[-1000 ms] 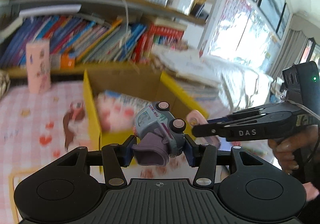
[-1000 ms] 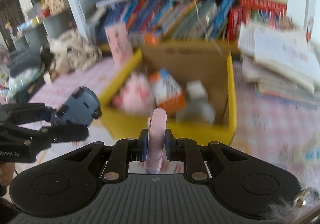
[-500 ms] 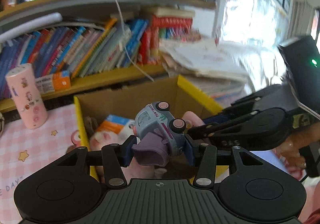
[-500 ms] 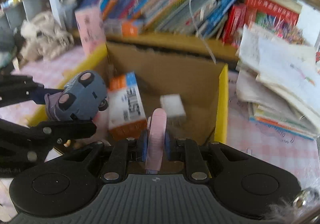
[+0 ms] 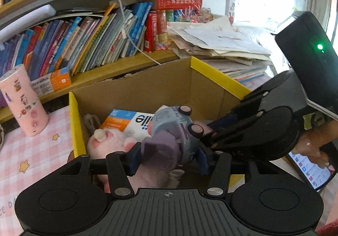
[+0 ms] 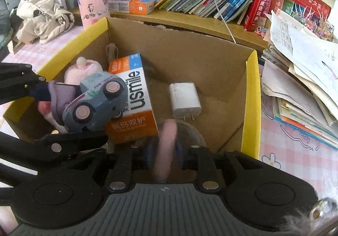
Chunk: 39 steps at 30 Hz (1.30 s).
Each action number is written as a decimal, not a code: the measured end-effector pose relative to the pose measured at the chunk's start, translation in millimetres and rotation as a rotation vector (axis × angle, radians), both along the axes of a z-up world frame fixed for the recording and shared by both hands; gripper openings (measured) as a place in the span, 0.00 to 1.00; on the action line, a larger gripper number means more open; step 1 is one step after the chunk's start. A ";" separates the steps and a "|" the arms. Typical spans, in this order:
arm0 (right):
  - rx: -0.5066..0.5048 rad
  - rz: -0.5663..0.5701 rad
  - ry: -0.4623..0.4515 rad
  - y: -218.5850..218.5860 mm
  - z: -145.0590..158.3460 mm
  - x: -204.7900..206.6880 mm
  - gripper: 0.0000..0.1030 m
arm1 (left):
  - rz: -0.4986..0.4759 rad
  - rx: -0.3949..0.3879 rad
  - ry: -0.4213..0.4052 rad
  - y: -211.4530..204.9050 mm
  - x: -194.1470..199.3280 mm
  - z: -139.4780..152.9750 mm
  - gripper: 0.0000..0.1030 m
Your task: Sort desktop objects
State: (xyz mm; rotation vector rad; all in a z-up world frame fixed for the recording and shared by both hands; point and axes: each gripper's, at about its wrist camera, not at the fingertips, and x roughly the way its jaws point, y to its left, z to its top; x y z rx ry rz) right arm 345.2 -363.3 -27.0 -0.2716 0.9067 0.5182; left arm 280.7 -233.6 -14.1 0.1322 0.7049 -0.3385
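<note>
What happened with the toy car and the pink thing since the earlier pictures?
Both grippers came forward over the yellow-edged cardboard box. The left gripper has just been opening around the blue-grey toy car; the right gripper around the flat pink object, now blurred and slipping. The white charger stayed put.

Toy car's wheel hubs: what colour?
Pale pink hubs on the blue-grey toy car, clearest in the right wrist view.

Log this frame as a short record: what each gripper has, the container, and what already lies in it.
left gripper: jaws just opening, toy car between them, over the box
right gripper: jaws just opening, pink object between them, blurred
container: yellow-rimmed cardboard box
contents: white charger, toothpaste carton, pink plush
outside the box: pink cylinder, paper stack
</note>
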 end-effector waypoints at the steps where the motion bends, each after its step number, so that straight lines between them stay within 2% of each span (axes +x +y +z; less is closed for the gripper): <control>1: 0.002 0.000 -0.004 0.1 1.2 -0.3 0.27 | 0.006 -0.004 -0.001 1.1 -0.4 1.1 0.56; 2: 0.004 0.000 -0.009 0.7 2.8 -0.6 0.29 | 0.011 -0.003 -0.006 1.3 -1.2 2.5 0.57; 4: 0.012 0.000 -0.019 -0.1 6.5 -2.2 0.32 | 0.031 0.008 -0.029 1.6 -4.5 6.3 0.66; 7: 0.036 -0.005 -0.038 -3.4 13.9 -6.3 0.38 | 0.055 0.007 -0.060 4.0 -10.2 13.0 0.74; 9: 0.048 -0.020 -0.059 -5.9 19.5 -10.5 0.49 | 0.075 0.004 -0.080 6.0 -15.3 18.4 0.80; 11: 0.050 -0.047 -0.097 -9.6 25.1 -16.4 0.66 | 0.101 0.010 -0.110 7.3 -21.9 24.0 0.85; 13: 0.072 -0.068 -0.120 -15.0 30.5 -22.0 0.71 | 0.124 0.017 -0.138 8.8 -29.6 29.0 0.90; 17: 0.095 -0.102 -0.169 -24.5 38.8 -35.4 0.80 | 0.173 0.012 -0.176 14.0 -46.2 37.3 0.92; 22: 0.096 -0.131 -0.213 -32.4 42.8 -53.4 0.82 | 0.247 -0.012 -0.203 21.9 -66.9 41.7 0.94; 30: 0.126 -0.208 -0.232 -42.4 45.8 -86.8 0.87 | 0.301 -0.008 -0.204 37.8 -97.9 41.2 0.94; 39: 0.106 -0.287 -0.230 -32.1 35.8 -130.0 0.91 | 0.376 -0.010 -0.149 70.3 -127.2 27.5 0.94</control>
